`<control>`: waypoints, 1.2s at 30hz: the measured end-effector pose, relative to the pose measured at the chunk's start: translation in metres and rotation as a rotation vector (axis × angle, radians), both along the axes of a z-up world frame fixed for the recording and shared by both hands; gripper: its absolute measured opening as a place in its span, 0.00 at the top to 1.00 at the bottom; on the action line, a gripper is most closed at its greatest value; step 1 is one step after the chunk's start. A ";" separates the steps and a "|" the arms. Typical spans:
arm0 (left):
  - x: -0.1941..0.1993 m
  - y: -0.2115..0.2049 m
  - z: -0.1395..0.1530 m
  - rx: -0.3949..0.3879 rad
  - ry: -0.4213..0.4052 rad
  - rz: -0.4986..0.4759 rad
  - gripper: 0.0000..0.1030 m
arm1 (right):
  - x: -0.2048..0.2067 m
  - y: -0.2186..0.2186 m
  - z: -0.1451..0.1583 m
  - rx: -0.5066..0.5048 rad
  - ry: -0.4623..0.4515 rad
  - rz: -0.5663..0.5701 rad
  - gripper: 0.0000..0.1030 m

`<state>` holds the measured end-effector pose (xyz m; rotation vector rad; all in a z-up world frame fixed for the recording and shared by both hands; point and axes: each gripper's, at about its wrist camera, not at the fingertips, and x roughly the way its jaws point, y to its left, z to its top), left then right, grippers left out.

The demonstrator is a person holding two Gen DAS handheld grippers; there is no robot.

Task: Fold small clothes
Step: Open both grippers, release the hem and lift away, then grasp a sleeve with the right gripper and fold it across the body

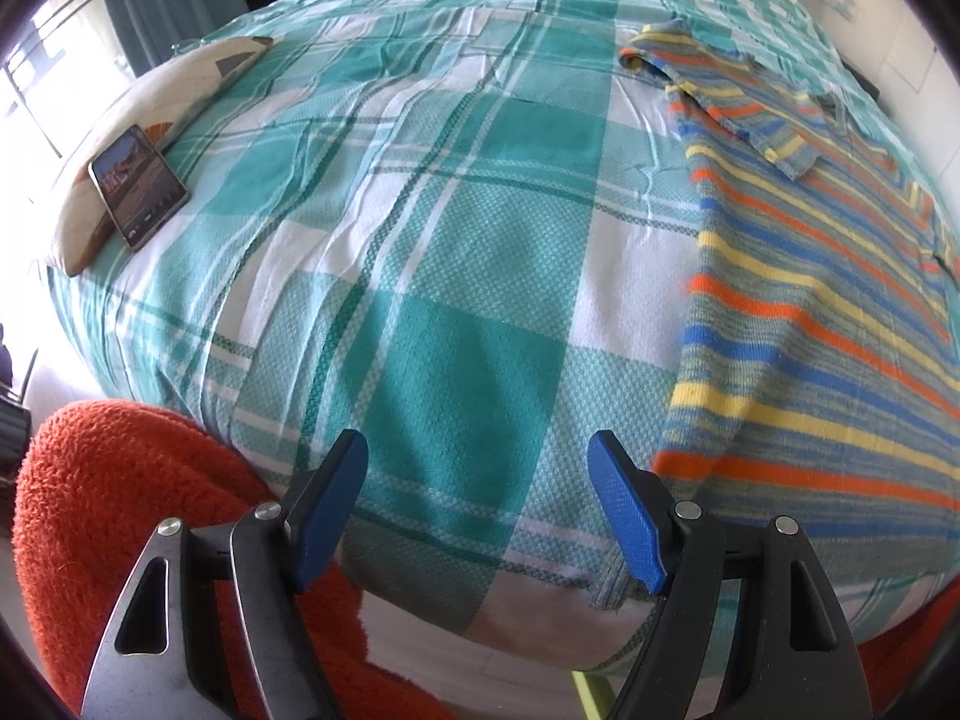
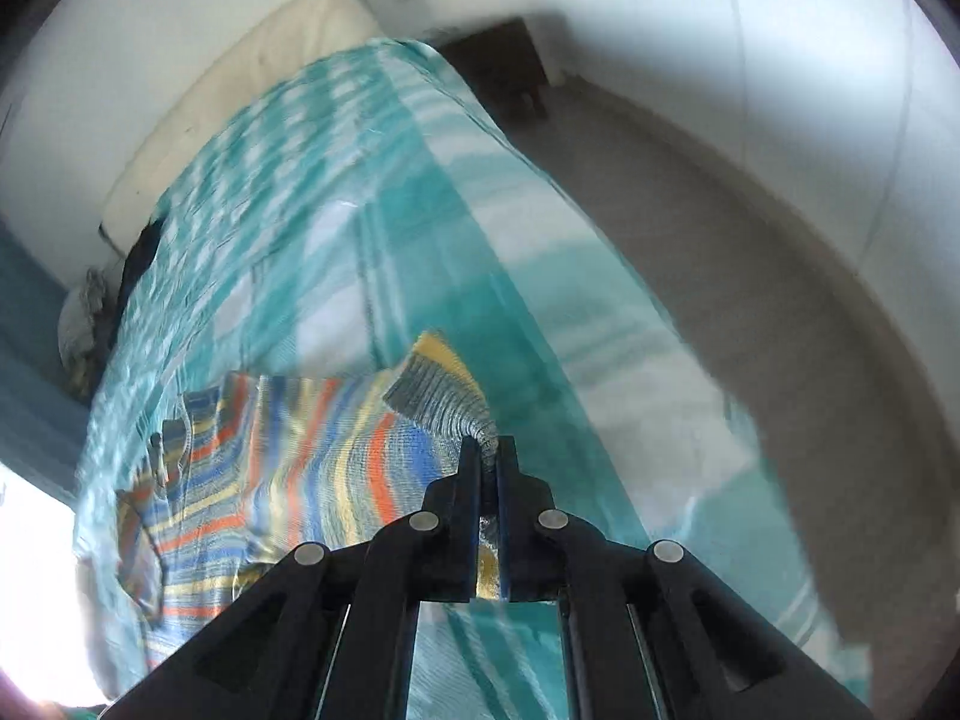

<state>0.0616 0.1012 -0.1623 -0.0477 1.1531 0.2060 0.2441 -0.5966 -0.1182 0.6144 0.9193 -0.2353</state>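
Garment: striped knit shirt (image 1: 798, 324) lies flat on the teal plaid bedspread (image 1: 420, 276), at about 3 o'clock in the left wrist view, one sleeve (image 1: 750, 114) folded across its chest near 1 o'clock
Right gripper (image 2: 489, 450): pressed together, pinching the shirt's other sleeve (image 2: 435, 387) near its cuff; the view is smeared, so the exact depth of the bite cannot be told
Left gripper (image 1: 477, 510): spread wide, holding nothing, hanging above the bed's near edge with the shirt hem just at its 3 o'clock side
Step in hand: probably carrying the pinched sleeve inward over the body to match the first one
Doing it well: keep the sleeve low and taut, lay its crease along the shoulder line, let go only once it lies flat
Left's job: likely pin the hem or side so the body does not drag
Bystanders: phone (image 1: 139, 183) propped on a pillow (image 1: 162, 120) at 10 o'clock, well apart; orange fleece (image 1: 120, 516) at 7 o'clock
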 end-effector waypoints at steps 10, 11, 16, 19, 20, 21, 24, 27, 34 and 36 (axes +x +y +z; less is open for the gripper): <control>-0.004 0.000 -0.002 0.031 0.012 0.019 0.24 | -0.044 -0.008 -0.059 0.306 -0.139 -0.112 0.87; -0.004 -0.001 -0.003 0.037 0.015 0.017 0.24 | -0.043 -0.005 -0.055 0.254 -0.110 -0.087 0.98; -0.004 -0.003 -0.005 0.058 0.027 0.015 0.24 | -0.059 -0.020 -0.046 0.122 -0.061 -0.148 0.99; -0.003 -0.002 -0.006 0.059 0.035 0.016 0.24 | -0.062 -0.019 -0.054 0.103 -0.042 -0.141 0.99; -0.003 -0.003 -0.005 0.063 0.038 0.016 0.24 | -0.059 -0.016 -0.053 0.079 -0.035 -0.135 0.99; -0.002 -0.003 -0.004 0.069 0.042 0.015 0.24 | -0.058 -0.014 -0.053 0.058 -0.028 -0.132 0.99; -0.001 -0.009 0.016 0.080 0.023 -0.013 0.24 | -0.055 -0.011 -0.051 0.017 -0.018 -0.122 0.99; 0.012 -0.025 0.055 0.049 -0.059 -0.116 0.24 | -0.056 -0.007 -0.051 -0.034 -0.015 -0.103 0.99; 0.108 -0.120 0.107 0.058 -0.189 -0.546 0.06 | -0.077 -0.007 -0.028 -0.043 -0.035 -0.149 0.29; 0.140 -0.153 0.089 0.100 -0.160 -0.652 0.06 | -0.091 0.001 -0.009 -0.082 -0.043 -0.146 0.29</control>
